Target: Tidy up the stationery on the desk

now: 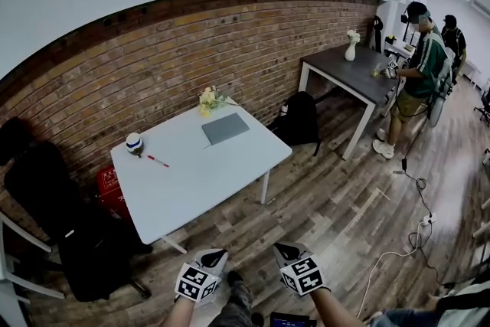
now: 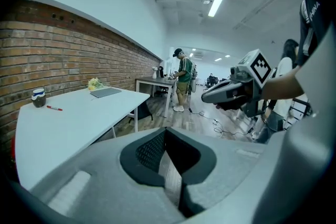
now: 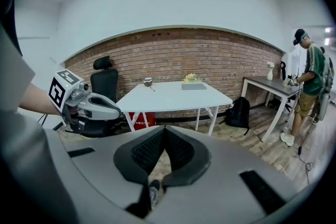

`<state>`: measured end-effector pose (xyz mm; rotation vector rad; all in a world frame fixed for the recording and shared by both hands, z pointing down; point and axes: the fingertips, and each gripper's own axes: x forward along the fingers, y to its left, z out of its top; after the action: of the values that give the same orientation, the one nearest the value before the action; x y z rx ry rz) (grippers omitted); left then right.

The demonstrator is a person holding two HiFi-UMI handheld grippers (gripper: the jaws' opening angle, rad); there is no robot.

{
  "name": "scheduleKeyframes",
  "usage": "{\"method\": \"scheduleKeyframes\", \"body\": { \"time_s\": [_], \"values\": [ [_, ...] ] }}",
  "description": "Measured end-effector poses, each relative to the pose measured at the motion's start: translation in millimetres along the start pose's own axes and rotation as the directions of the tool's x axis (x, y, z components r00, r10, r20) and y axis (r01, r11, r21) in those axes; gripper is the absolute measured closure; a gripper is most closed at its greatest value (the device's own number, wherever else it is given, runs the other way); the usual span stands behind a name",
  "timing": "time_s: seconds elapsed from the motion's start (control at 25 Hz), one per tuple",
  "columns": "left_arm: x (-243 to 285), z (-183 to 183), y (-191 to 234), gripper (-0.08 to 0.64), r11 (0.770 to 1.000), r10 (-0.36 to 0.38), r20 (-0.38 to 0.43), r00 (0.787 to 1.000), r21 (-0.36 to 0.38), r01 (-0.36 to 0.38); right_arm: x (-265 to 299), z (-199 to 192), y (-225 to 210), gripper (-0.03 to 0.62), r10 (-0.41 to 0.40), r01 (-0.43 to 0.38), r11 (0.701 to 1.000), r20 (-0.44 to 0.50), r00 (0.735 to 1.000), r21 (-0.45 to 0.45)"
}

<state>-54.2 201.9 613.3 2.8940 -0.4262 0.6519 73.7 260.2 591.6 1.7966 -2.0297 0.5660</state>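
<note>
A white desk (image 1: 207, 172) stands ahead of me against the brick wall. On it lie a red pen (image 1: 157, 160), a small round cup with a blue band (image 1: 134, 142), a grey notebook (image 1: 225, 128) and a bunch of yellow flowers (image 1: 208, 98). My left gripper (image 1: 213, 257) and right gripper (image 1: 286, 250) hang side by side over the wooden floor, well short of the desk. Both are shut with nothing between their jaws. The left gripper view has the desk (image 2: 68, 123), the pen (image 2: 53, 108) and the cup (image 2: 38, 97) at its left. The right gripper view shows the desk (image 3: 173, 97) straight ahead.
A black office chair (image 1: 46, 195) and a red box (image 1: 111, 188) stand left of the desk. A black backpack (image 1: 300, 119) leans by the wall. Further right is a dark table (image 1: 344, 69) with a white vase, where a person (image 1: 417, 73) stands. Cables (image 1: 417, 230) trail over the floor.
</note>
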Motion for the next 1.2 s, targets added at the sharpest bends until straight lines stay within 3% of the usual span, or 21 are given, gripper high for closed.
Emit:
{"method": "scheduleKeyframes", "body": {
  "time_s": [0.4, 0.68, 1.2],
  "values": [
    [64, 32, 95, 0.549, 0.999, 0.028, 0.005, 1.0, -0.041, -0.027, 100, 62, -54, 0.583, 0.029, -0.029, 0.999, -0.031, 0.999, -0.015],
    [82, 47, 167, 0.549, 0.994, 0.066, 0.012, 0.998, -0.091, -0.064, 165, 107, -68, 0.583, 0.053, -0.056, 0.997, -0.061, 0.997, -0.044],
    [99, 44, 228, 0.551, 0.977, 0.143, -0.008, 0.99, -0.159, -0.142, 238, 132, -75, 0.583, 0.135, -0.142, 0.988, -0.103, 0.986, -0.065]
  ]
}}
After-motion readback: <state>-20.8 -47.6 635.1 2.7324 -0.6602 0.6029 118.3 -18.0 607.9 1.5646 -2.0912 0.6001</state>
